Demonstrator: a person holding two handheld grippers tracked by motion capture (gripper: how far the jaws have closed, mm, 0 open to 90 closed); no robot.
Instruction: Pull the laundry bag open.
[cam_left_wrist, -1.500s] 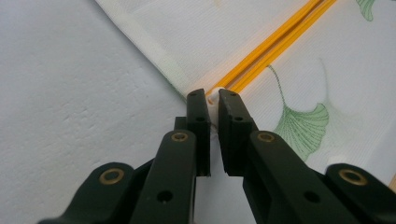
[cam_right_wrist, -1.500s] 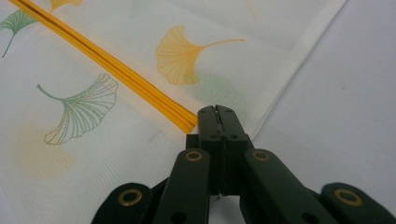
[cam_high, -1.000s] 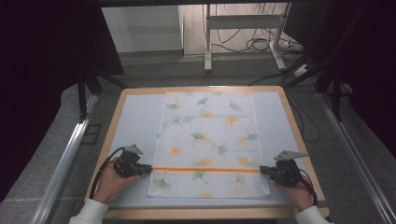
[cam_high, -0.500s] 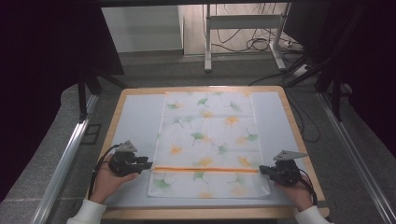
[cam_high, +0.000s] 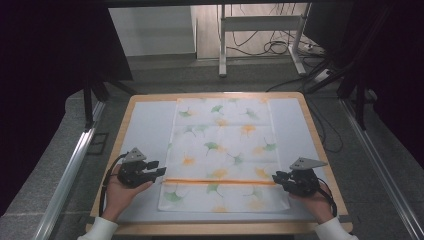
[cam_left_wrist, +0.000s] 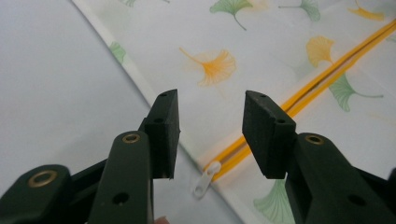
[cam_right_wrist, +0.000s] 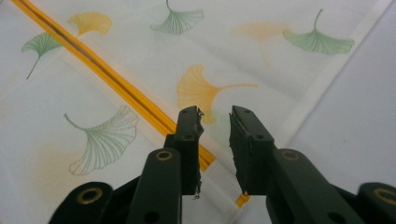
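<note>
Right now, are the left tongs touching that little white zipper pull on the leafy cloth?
Apart. The left gripper view shows the left tongs open, having just been opening, with the white zipper pull lying free on the table between the jaws, clear of both.

Left hand-held gripper jaws just opened, right hand-held gripper too

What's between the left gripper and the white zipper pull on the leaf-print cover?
Nothing visible. The left gripper has just been opening, jaws empty, and the white zipper pull lies uncovered just below the gap, at the cover's edge.
</note>
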